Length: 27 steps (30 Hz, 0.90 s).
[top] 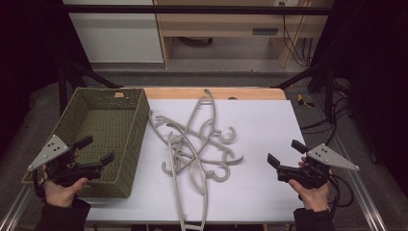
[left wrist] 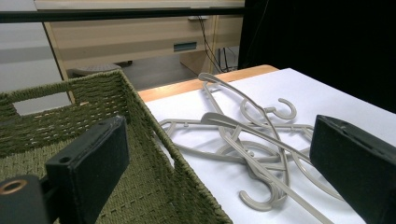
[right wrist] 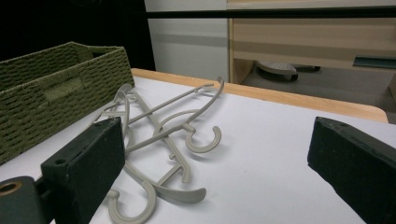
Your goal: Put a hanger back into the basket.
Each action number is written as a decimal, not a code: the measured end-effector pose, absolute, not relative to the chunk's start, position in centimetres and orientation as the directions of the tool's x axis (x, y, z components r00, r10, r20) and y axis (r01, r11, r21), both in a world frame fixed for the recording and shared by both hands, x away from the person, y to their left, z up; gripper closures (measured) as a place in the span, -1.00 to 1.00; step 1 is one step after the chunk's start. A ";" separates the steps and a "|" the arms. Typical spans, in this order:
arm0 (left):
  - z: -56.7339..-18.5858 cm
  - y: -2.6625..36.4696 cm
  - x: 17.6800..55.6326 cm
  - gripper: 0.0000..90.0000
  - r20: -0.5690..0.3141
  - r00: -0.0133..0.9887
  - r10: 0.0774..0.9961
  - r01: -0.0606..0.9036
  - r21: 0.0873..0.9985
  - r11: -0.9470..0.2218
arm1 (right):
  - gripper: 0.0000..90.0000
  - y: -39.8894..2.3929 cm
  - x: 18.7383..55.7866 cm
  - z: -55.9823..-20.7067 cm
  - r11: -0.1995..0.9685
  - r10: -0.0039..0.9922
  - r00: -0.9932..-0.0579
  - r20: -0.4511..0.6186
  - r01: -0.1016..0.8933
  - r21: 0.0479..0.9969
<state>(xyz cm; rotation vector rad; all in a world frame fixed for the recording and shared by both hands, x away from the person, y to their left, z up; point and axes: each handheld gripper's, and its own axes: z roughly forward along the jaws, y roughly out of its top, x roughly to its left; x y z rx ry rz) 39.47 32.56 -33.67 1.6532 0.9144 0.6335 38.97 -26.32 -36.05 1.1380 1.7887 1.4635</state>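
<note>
A tangled pile of several grey plastic hangers point(top: 197, 147) lies in the middle of the white tabletop point(top: 260, 130); the same hangers point(left wrist: 252, 140) show ahead in the left gripper view, and the hangers point(right wrist: 163, 130) lie ahead and left in the right gripper view. An olive woven basket point(top: 103, 134) stands at the left, empty. My left gripper point(top: 98, 150) hovers open over the basket's near right corner, with nothing between its jaws. At the table's right side my right gripper point(top: 286, 153) is open too, apart from the hangers, pointing toward them.
One hanger point(top: 192, 211) reaches over the table's front edge. The basket wall point(left wrist: 154, 154) stands between my left gripper and the pile. A wooden strip point(top: 216, 93) edges the table's far side, with a desk and cables beyond. Black frame bars flank both sides.
</note>
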 end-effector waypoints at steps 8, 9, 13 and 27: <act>-33.7 32.3 39.5 -0.90 -0.046 0.563 0.825 0.246 0.962 -0.114 | -0.88 -25.2 38.9 -35.9 0.053 0.856 -0.508 0.100 0.278 0.959; -33.7 32.3 39.5 -0.90 -0.047 0.563 0.825 0.247 0.962 -0.114 | -0.88 -25.2 38.9 -35.9 0.053 0.856 -0.508 0.100 0.278 0.959; -33.7 32.2 39.5 -0.90 -0.042 0.567 0.823 0.248 0.961 -0.121 | -0.88 -23.8 38.9 -35.9 0.068 0.847 -0.522 0.102 0.298 0.952; -33.7 32.0 39.6 -0.90 -0.041 0.571 0.820 0.249 0.960 -0.126 | -0.74 -16.5 38.8 -36.8 0.222 0.795 -0.603 0.069 0.395 0.891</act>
